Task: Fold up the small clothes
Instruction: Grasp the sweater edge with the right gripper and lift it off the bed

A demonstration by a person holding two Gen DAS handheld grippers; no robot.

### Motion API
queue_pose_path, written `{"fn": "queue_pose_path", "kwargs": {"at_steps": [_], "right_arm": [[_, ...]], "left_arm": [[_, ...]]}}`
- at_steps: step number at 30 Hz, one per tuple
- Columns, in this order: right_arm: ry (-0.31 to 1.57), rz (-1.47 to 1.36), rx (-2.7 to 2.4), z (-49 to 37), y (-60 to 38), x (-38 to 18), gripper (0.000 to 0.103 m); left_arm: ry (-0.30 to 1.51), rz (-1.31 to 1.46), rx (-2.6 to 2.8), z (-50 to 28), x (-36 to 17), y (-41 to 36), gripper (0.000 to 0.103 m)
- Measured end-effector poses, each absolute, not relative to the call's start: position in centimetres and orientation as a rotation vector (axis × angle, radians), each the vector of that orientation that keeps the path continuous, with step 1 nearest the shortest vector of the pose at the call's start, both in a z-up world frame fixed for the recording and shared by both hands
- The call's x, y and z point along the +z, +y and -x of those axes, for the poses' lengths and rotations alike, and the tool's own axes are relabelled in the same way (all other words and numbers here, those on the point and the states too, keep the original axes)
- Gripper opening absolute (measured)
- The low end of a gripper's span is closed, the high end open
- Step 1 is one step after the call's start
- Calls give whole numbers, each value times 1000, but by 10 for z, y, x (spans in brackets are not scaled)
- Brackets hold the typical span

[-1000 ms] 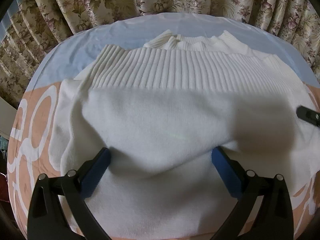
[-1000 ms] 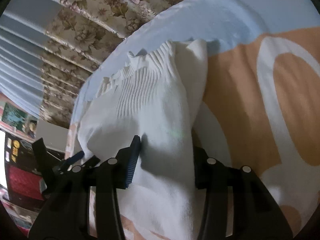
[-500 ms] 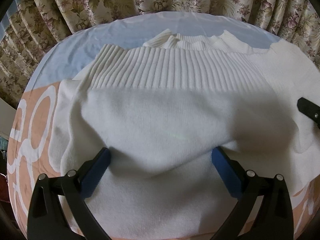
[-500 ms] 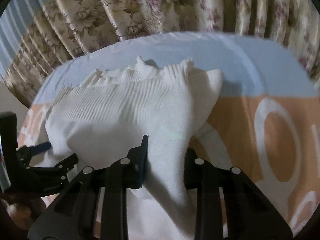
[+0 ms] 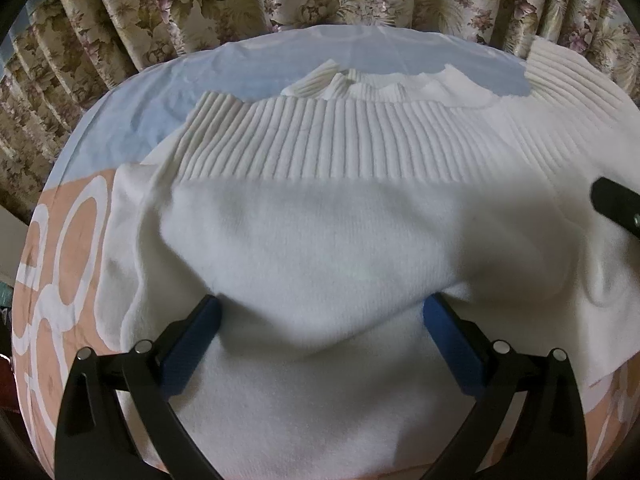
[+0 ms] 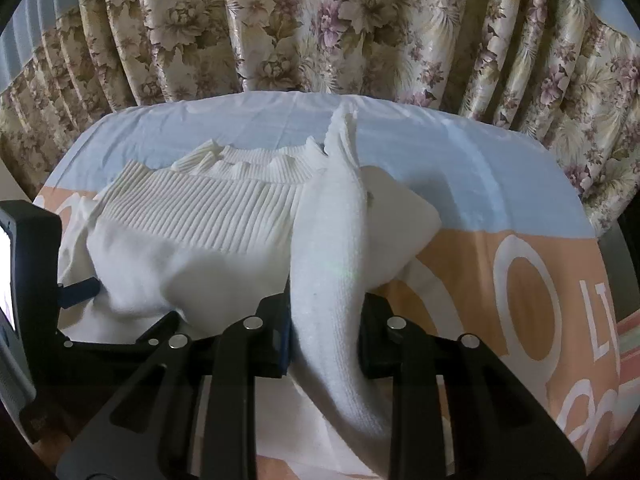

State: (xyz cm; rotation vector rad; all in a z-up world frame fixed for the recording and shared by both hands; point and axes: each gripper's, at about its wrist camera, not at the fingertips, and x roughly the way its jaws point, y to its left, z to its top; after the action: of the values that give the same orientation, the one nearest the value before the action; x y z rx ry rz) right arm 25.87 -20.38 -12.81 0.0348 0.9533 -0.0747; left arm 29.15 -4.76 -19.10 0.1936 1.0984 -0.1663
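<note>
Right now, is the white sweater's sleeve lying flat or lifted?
Lifted: the right gripper pinches the sleeve and holds it above the sweater.

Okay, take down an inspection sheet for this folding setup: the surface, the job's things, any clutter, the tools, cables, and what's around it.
Surface: bedsheet, pale blue at the far end, orange with white rings and lettering nearer.
Job's things: one white knit sweater lying on the sheet, ribbed band across the far part; its right sleeve is lifted off the sheet and drawn toward the body.
Clutter: nothing seen.
Tools: left tool wide open, blue pads on the sweater's body; right tool shut on the sleeve.
Cables: nothing seen.
Surroundings: floral curtain behind the bed; a bright screen at the left edge of the right wrist view, too cropped to read.
</note>
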Motion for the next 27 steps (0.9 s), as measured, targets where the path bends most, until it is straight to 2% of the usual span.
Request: {"fn": "queue_pose_path", "kwargs": {"at_steps": [9,15,21,23,24,26,27], "right_arm": [[953,-163,-56,-271,-188,-99,24],[937,-77,48,-289,-100,-76,24],[1059,152,156,-304,20,-123,25],[1092,232,187,-298,45,-142,34],[1087,220,208,-293,46,-143,35],[1087,110,302,-286,31,-132,50],[1092,30,366,-284,19,-124,54]], "left_arm": [[1029,-233,-108,-283,-139,54,102],[1008,-192,71,-277,-119,158,102],[1036,-48,117,-259,-120,208,102],[1039,-42,104,-254,-123,209,102],[1040,-42,100,-252,-123,208,102],[1041,-44,82,-251,-125,203,102],[1040,-39,72,-251,-124,201,102]]}}
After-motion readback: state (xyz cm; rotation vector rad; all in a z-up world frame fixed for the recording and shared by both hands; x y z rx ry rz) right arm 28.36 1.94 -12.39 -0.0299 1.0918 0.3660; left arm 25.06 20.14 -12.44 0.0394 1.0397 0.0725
